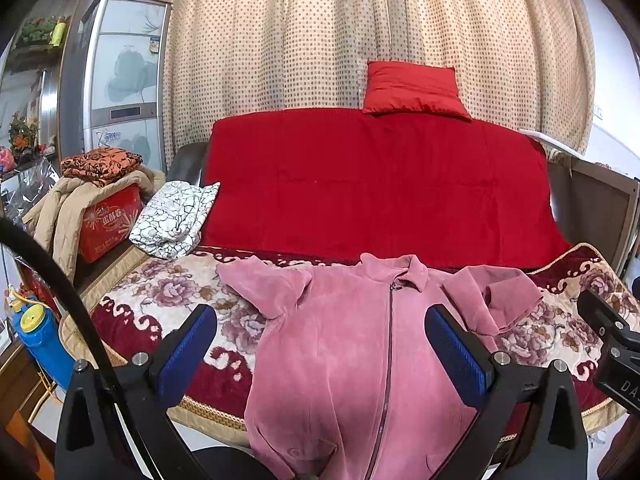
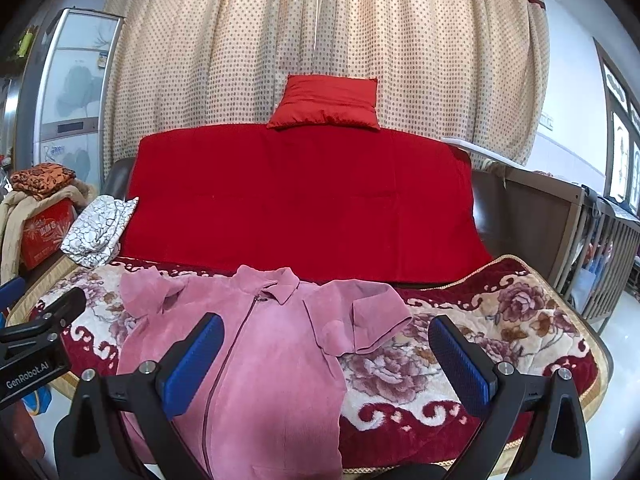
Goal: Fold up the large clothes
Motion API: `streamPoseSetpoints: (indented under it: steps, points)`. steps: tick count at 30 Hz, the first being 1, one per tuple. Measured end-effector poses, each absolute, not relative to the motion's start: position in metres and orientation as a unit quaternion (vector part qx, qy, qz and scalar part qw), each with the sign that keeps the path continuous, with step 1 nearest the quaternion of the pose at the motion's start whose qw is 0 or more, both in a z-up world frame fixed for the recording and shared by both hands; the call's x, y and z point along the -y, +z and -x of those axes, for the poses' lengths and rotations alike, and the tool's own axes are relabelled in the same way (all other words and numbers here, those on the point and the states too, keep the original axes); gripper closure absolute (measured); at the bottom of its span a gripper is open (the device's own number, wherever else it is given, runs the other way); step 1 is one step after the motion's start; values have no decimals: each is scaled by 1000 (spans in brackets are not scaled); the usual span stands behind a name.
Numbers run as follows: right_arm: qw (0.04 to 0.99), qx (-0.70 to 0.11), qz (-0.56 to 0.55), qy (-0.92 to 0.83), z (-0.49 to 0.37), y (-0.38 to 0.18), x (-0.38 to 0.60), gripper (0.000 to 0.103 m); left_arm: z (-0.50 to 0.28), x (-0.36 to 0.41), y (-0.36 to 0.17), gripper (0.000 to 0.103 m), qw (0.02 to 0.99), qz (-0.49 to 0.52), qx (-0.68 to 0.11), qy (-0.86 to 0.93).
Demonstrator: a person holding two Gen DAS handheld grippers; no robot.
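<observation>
A pink zip-front jacket (image 1: 340,344) lies face up on the floral blanket (image 1: 168,296), collar away from me, both sleeves folded in short. Its lower part hangs over the front edge. My left gripper (image 1: 320,340) is open and empty, held above the jacket's middle. The jacket also shows in the right wrist view (image 2: 272,344). My right gripper (image 2: 326,344) is open and empty, above the jacket's right side and its right sleeve (image 2: 376,316). Each gripper's body shows at the edge of the other's view.
A red cover (image 1: 376,188) drapes the sofa back with a red cushion (image 1: 412,88) on top. A white patterned cloth (image 1: 172,216) lies at the left. A red box (image 1: 108,224) with piled clothes stands further left. A wooden crib rail (image 2: 600,248) is on the right.
</observation>
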State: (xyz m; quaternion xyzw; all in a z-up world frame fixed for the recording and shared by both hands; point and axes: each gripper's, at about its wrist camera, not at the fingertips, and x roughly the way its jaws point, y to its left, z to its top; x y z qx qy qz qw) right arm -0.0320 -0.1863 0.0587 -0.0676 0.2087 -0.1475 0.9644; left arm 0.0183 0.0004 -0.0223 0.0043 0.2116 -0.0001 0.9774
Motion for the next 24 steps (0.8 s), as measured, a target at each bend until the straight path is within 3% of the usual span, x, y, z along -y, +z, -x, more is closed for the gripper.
streamPoseSetpoints:
  steps: [24]
  points:
    - [963,-220,62,-141,26,53,191,0,-20,-1,-20,0,979,-16,-204,16]
